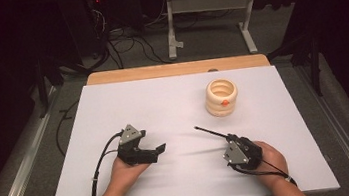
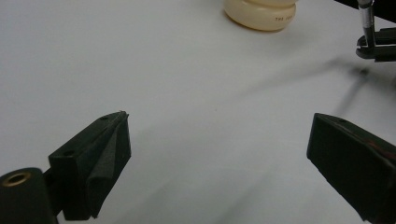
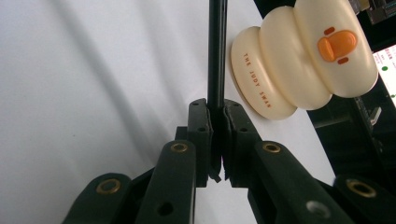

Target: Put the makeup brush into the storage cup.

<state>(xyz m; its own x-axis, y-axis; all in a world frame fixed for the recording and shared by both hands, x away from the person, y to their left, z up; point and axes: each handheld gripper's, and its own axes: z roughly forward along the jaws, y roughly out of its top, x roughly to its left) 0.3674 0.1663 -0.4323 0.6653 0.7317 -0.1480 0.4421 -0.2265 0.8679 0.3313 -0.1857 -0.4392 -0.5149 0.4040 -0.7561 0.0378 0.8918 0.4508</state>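
right claw [image 1: 226,137] clamps thin black rod [image 1: 210,132] | cream ringed pot [image 1: 222,97] beyond it | left claw [image 1: 156,151] spread, well apart

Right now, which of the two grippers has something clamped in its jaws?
The right gripper: its jaws are shut on a thin black pen that points toward the cream holder. The left gripper stands open over bare table.

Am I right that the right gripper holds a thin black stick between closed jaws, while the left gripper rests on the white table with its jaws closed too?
Not quite: the left gripper's jaws are wide open with nothing between them, as the left gripper view shows. The rest holds: the right gripper is shut on the thin black stick, and the left one rests on the white table.
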